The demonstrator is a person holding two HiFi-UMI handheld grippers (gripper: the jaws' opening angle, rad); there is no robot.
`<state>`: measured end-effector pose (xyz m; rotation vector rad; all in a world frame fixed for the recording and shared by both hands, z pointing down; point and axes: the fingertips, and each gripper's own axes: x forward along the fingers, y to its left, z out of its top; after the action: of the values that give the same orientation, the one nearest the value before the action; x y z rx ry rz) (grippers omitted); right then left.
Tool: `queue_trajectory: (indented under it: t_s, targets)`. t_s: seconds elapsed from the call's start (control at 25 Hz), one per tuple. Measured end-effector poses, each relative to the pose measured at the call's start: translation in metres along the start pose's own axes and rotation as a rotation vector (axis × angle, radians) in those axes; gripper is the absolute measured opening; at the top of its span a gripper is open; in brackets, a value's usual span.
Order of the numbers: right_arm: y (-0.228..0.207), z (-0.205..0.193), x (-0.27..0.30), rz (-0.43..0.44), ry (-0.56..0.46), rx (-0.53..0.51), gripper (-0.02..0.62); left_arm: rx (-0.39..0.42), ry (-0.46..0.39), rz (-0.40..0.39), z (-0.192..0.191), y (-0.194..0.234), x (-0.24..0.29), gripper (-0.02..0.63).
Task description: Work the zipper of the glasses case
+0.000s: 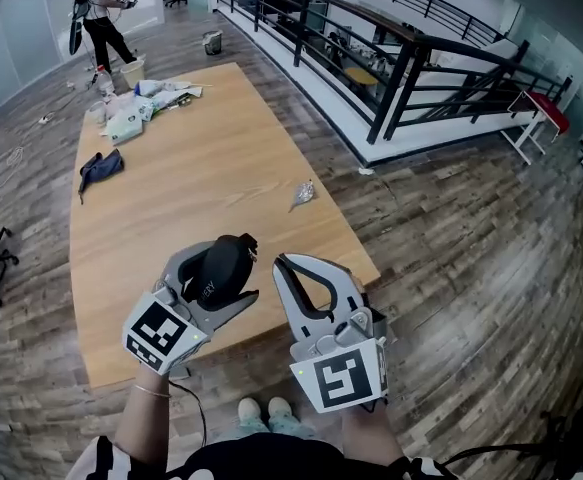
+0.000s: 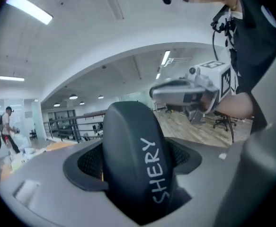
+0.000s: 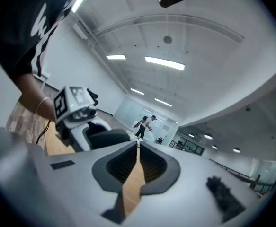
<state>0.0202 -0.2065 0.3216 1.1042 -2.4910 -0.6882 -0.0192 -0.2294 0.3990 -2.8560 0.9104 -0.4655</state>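
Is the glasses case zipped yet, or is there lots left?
Done: the left gripper has the glasses case clamped and lifted above the table. In hand: the right gripper, shut and empty, sits beside it. Left: the zipper, too hidden to judge; nothing grips it yet.

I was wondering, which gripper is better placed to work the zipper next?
Right. The left gripper clamps the glasses case and should hold it steady; the right gripper is empty, jaws together, close beside the case.

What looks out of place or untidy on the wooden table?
A crumpled silvery wrapper lies alone near the table's right edge, a dark cloth is bunched by the left edge, and a heap of clutter covers the far end.
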Motion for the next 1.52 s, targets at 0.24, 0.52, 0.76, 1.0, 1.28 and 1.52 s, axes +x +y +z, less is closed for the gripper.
queue_trajectory:
  t_s: [0.24,0.52,0.76,1.0,1.28,1.52]
  targets:
    - [0.018,0.017,0.003,0.066,-0.03,-0.15,0.02,0.137,-0.086,-0.014,0.062,-0.009,-0.021,0.383]
    - [0.021,0.035,-0.005,0.055,-0.109,-0.257,0.029,0.28,-0.066,-0.022,0.07,-0.011,-0.028,0.383]
    - [0.01,0.052,-0.014,-0.006,-0.201,-0.201,0.029,0.279,-0.061,0.003,0.075,-0.007,-0.033,0.383]
    - [0.012,0.057,-0.013,-0.004,-0.23,-0.212,0.029,0.3,-0.047,-0.008,0.075,-0.011,-0.035,0.383]
    - [0.023,0.063,-0.008,-0.003,-0.222,-0.266,0.028,0.332,0.0,0.013,0.067,-0.006,-0.048,0.383]
    - [0.037,0.07,-0.004,-0.003,-0.224,-0.336,0.028,0.362,0.066,0.035,0.056,-0.001,-0.062,0.383]
